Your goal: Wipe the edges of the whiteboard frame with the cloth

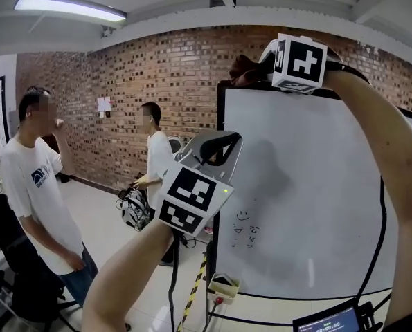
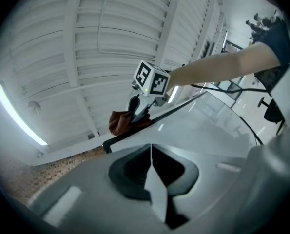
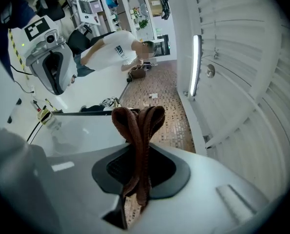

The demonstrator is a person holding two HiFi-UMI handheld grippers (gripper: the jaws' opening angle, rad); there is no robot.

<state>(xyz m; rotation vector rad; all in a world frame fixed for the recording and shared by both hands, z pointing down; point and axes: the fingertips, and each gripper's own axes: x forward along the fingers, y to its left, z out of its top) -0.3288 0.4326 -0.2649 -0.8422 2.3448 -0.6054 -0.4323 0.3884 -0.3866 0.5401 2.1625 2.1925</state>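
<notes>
The whiteboard (image 1: 316, 185) stands at the right, framed in black. My right gripper (image 1: 255, 72) is up at the frame's top left corner (image 1: 223, 87), shut on a brown cloth (image 1: 243, 68) that rests against the top edge. In the right gripper view the folded cloth (image 3: 137, 123) sticks out between the jaws, over the board's top edge (image 3: 81, 112). My left gripper (image 1: 223, 144) is shut and empty, held lower in front of the board's left edge. The left gripper view looks up along the board at the cloth (image 2: 121, 123) and the right gripper (image 2: 141, 106).
Two people (image 1: 36, 185) (image 1: 157, 161) stand at the left before a brick wall (image 1: 122, 88). A small tray (image 1: 223, 286) and a yellow-black striped post (image 1: 192, 292) are at the board's foot. Cables (image 1: 380, 241) cross the board. A dark chair (image 1: 8, 254) is at far left.
</notes>
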